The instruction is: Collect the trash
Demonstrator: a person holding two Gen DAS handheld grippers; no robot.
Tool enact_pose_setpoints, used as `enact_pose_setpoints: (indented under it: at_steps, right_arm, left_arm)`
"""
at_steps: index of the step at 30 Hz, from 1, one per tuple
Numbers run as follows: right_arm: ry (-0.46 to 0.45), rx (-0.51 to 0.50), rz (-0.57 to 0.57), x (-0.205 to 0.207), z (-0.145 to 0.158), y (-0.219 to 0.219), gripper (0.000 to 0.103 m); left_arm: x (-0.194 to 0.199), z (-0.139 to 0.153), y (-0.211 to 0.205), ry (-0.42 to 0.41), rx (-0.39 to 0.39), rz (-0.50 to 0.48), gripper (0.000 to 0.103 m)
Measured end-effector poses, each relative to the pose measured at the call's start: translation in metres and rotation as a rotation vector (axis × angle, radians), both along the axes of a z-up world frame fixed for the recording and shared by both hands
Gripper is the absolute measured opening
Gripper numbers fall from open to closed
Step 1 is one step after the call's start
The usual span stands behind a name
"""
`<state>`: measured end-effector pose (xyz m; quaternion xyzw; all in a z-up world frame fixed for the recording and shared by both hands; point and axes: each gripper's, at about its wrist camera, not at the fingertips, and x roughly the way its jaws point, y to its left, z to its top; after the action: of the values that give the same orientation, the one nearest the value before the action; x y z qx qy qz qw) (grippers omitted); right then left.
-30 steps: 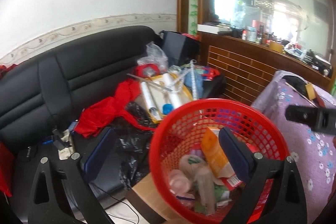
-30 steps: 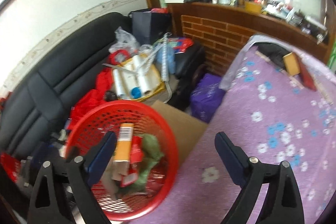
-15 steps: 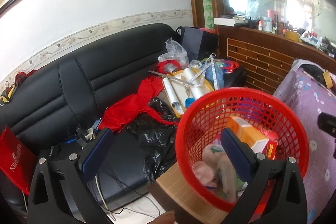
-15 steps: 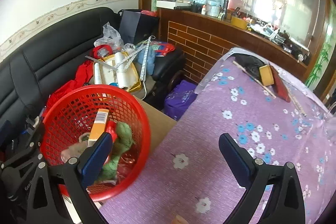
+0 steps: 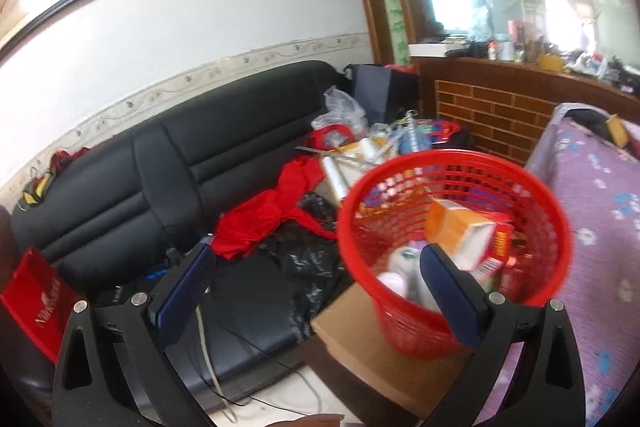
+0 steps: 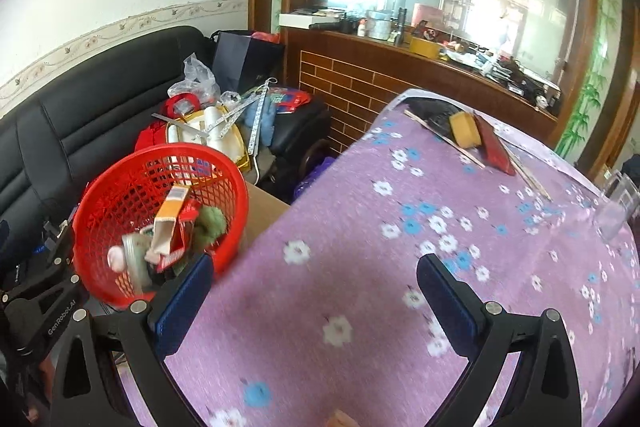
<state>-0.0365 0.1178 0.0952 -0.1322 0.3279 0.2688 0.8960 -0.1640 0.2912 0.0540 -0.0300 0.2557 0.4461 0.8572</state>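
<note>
1. Black sofa (image 5: pixel 168 179), cluttered, lines the wall at left.
2. Red basket (image 6: pixel 160 211) of trash sits on a cardboard box (image 5: pixel 384 359); left gripper (image 5: pixel 316 283) spread, empty.
3. Right gripper (image 6: pixel 316 291) spread, empty, above purple floral tablecloth (image 6: pixel 360 211).

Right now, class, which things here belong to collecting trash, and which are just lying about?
Job:
- red basket
- orange carton and wrappers inside the basket
- left hand-held gripper and right hand-held gripper, both open and empty

Lying about:
- black sofa
- red cloth
- purple floral tablecloth
- cardboard box
</note>
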Motion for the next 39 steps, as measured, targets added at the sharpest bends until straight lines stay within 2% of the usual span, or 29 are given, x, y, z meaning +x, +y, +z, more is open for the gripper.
enact_pose_setpoints:
  at_steps: [3,6,11,20,29,39]
  right_arm:
    - [-0.011,0.002,-0.019,-0.014,-0.001,-0.023,0.103]
    - [-0.068,0.000,-0.042,-0.036,0.003,-0.050,0.103]
    - [-0.103,0.038,-0.080,-0.069,0.008,-0.096,0.103]
    - [-0.102,0.083,-0.157,-0.110,0.001,-0.154,0.103]
    - [-0.122,0.113,-0.246,-0.135,0.012,-0.188,0.103]
    - [-0.129,0.110,-0.252,-0.139,0.014,-0.192,0.103]
  left_arm:
    - [-0.004,0.003,-0.015,-0.012,0.008,-0.034,0.102]
    - [-0.011,0.006,-0.039,-0.026,0.039,-0.077,0.102]
    - [-0.031,0.004,-0.077,-0.061,0.044,-0.156,0.102]
    - [-0.058,0.010,-0.132,-0.125,0.064,-0.261,0.102]
    - [-0.070,0.018,-0.146,-0.148,0.062,-0.310,0.102]
    - [-0.064,0.016,-0.153,-0.137,0.057,-0.315,0.102]
